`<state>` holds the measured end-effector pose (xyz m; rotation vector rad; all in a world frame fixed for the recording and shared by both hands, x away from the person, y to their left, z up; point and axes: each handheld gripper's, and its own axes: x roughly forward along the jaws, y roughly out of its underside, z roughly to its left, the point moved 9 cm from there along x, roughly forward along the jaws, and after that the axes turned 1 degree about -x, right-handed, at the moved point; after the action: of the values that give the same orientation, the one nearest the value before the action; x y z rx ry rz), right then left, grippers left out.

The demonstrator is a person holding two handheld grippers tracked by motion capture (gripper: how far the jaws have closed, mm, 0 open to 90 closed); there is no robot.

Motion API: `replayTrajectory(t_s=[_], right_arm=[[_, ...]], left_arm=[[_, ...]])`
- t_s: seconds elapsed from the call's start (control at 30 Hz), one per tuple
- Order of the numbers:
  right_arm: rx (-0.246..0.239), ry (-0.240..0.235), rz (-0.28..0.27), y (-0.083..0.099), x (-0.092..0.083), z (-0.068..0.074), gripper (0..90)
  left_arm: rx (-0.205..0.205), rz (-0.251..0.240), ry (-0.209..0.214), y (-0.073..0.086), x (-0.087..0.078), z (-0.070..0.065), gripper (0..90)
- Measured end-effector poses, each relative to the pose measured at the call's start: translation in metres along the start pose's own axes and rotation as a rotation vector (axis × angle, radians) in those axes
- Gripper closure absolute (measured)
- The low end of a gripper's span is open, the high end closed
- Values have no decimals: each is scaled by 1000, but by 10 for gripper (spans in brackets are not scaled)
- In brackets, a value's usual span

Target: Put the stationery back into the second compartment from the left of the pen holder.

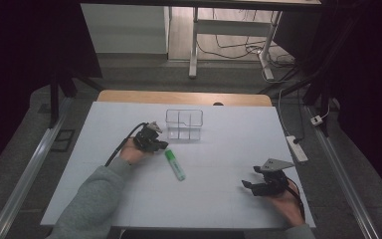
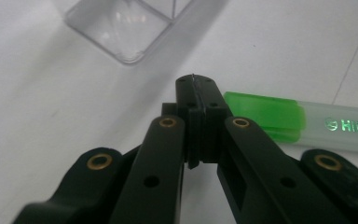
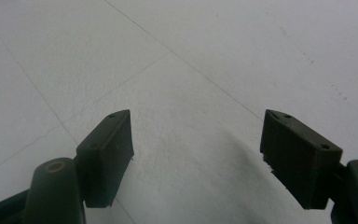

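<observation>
A green highlighter lies flat on the white table, near the middle. My left gripper sits just left of its capped end, shut with nothing between its pads. In the left gripper view the closed jaws meet at the tips, and the highlighter's green cap lies right beside them on the table. A clear plastic organiser with compartments stands just beyond; its corner shows ahead of the left jaws. My right gripper rests at the near right, open over bare table.
The table's wooden far edge lies behind the organiser. A power strip and cables hang off the right side. Metal rails run along both sides. A sleeve enters from the bottom left.
</observation>
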<state>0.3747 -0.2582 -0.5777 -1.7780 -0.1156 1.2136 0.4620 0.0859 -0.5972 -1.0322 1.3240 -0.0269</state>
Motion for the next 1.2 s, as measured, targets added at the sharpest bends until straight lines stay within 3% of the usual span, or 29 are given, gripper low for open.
replayTrajectory(t_s=[0.3,0.93,1.07,1.2], right_arm=[[-1,0,2,0,0,0,250],[-7,5,8,0,-1,2,250],[-10,6,10,0,-1,2,249],[-10,10,11,0,0,2,249]], left_arm=[[29,32,41,2,5,-15,890],[77,51,123,-1,12,-68,890],[92,62,137,0,12,-74,890],[79,63,143,0,13,-77,890]])
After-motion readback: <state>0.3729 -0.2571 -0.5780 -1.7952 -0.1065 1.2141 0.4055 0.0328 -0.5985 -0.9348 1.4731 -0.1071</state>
